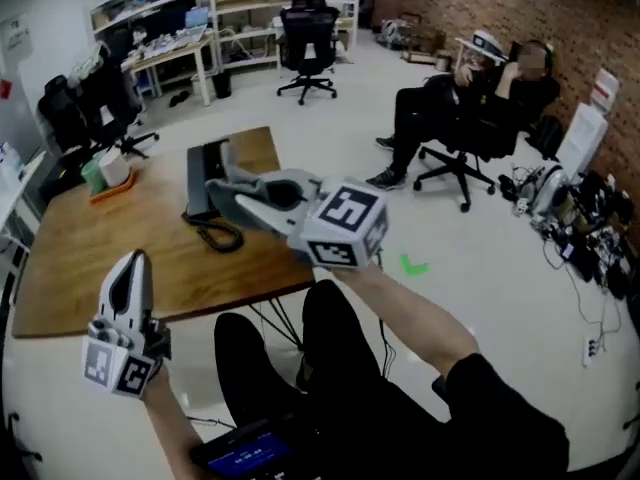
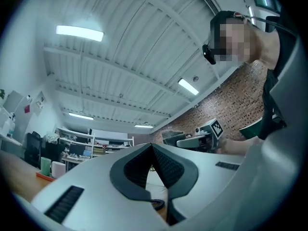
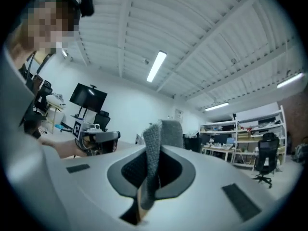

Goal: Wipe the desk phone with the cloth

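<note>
The black desk phone lies at the far part of the wooden desk, its coiled cord trailing toward me. My right gripper is held over the phone's near end, shut on a grey cloth. In the right gripper view the cloth stands up pinched between the closed jaws. My left gripper hovers low over the desk's near left edge, shut with nothing in it. Its dark pads meet in the left gripper view.
An orange tray holding a green cup sits at the desk's far left. A person sits in an office chair to the right. More chairs and shelving stand at the back. Cables litter the floor at right.
</note>
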`<act>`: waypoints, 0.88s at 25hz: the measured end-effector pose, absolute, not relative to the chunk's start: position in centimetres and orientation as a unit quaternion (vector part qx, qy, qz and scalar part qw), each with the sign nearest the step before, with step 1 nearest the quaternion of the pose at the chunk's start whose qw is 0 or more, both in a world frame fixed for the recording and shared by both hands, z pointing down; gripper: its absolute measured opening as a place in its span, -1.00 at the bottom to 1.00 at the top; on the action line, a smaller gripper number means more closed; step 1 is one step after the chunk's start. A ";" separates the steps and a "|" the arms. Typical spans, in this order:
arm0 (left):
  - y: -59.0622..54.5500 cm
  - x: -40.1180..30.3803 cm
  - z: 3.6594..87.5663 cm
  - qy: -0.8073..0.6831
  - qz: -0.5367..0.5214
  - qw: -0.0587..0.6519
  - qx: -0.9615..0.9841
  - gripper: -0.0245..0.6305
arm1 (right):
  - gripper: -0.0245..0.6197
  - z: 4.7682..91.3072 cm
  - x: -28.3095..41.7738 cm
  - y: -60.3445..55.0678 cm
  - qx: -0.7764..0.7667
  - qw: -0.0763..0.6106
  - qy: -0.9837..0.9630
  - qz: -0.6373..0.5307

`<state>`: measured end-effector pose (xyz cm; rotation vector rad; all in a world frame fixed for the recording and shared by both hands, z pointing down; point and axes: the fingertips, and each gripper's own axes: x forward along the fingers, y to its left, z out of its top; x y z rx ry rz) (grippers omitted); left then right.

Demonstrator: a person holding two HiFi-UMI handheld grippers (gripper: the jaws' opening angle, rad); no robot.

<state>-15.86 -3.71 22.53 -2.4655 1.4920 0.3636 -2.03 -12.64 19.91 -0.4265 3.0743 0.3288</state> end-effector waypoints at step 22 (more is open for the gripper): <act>-21.3 -19.2 28.8 0.568 0.051 0.052 -0.820 -0.95 | -0.86 30.5 -16.8 -39.4 -0.174 -0.241 0.933 0.203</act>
